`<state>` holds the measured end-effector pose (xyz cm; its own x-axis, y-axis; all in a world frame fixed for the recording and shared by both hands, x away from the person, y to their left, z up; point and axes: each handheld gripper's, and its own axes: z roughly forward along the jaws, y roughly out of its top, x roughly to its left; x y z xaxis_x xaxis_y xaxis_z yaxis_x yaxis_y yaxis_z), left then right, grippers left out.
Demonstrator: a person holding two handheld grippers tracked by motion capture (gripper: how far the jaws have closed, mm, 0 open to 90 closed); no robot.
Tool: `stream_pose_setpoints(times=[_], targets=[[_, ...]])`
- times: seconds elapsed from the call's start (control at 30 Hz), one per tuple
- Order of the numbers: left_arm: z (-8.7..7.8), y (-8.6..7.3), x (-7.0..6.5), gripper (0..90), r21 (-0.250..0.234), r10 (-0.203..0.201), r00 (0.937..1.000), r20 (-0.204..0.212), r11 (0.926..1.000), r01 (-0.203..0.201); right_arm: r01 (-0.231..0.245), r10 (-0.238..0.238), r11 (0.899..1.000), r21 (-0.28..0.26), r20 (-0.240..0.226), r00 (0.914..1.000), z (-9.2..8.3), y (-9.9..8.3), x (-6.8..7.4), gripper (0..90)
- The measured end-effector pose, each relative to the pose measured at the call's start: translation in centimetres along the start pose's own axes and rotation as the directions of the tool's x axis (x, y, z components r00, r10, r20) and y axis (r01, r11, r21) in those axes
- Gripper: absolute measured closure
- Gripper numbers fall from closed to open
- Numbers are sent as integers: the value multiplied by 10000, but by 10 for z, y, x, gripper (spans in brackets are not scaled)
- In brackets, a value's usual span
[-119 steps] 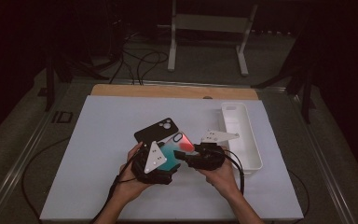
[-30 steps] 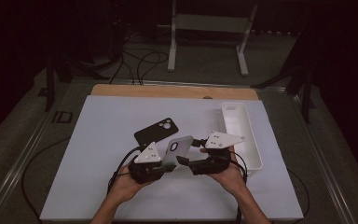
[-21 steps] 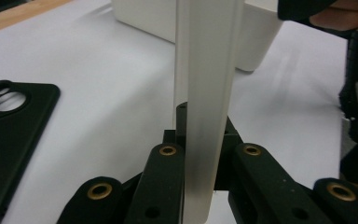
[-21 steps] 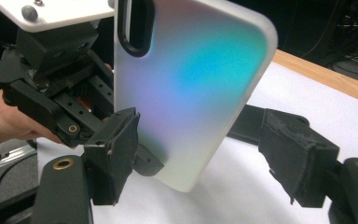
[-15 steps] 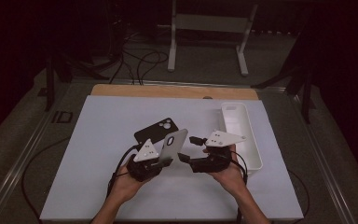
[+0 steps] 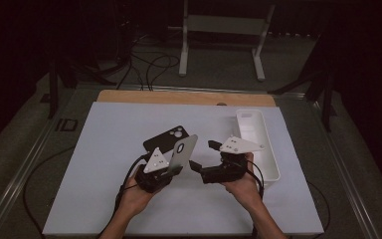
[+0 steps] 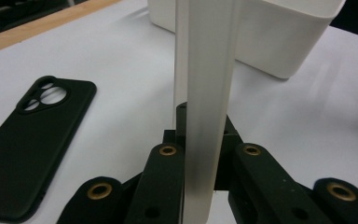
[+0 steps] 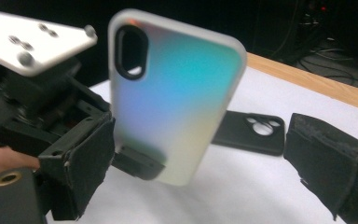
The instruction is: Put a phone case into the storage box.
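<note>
A frosted iridescent phone case (image 6: 184, 151) stands upright above the table, and my left gripper (image 6: 171, 170) is shut on its lower end. In the left gripper view the case (image 7: 207, 93) shows edge-on between the closed jaws. My right gripper (image 6: 202, 154) is just right of it, and its jaws have just been opening. In the right gripper view the pads (image 8: 88, 158) stand wide apart, clear of the case (image 8: 172, 102). A black phone case (image 6: 165, 139) lies flat on the white mat behind the held one.
A long white tray (image 6: 266, 149) lies along the right side of the mat, close behind my right hand. The wooden table edge (image 6: 184, 97) runs along the far side. Cables trail off the mat's left and near sides.
The right gripper's jaws have opened off the iridescent case and drawn slightly right. The left gripper has tipped the case up from lying low between the hands to standing upright.
</note>
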<state>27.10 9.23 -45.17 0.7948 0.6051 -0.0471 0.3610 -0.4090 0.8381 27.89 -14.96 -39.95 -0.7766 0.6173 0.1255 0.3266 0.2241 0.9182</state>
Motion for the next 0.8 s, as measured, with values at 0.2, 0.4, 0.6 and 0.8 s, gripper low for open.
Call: stream_pose_setpoints(times=[0.2,0.4,0.6,0.8], targets=[[1,0,-2,861,27,100,9997,-203,9999,-99,-520,514,9985,-198,-291,9983,9,9,7,89],[2,0,-6,860,68,219,9993,-304,9997,-217,-764,760,9968,-238,-149,9970,18,14,12,90],[4,0,-10,860,175,411,9982,-442,9990,-403,-956,958,9952,-203,48,9954,24,16,15,112],[7,1,-15,855,65,128,9997,-201,9999,-126,-1405,1429,9885,-550,414,9889,30,15,17,151]])
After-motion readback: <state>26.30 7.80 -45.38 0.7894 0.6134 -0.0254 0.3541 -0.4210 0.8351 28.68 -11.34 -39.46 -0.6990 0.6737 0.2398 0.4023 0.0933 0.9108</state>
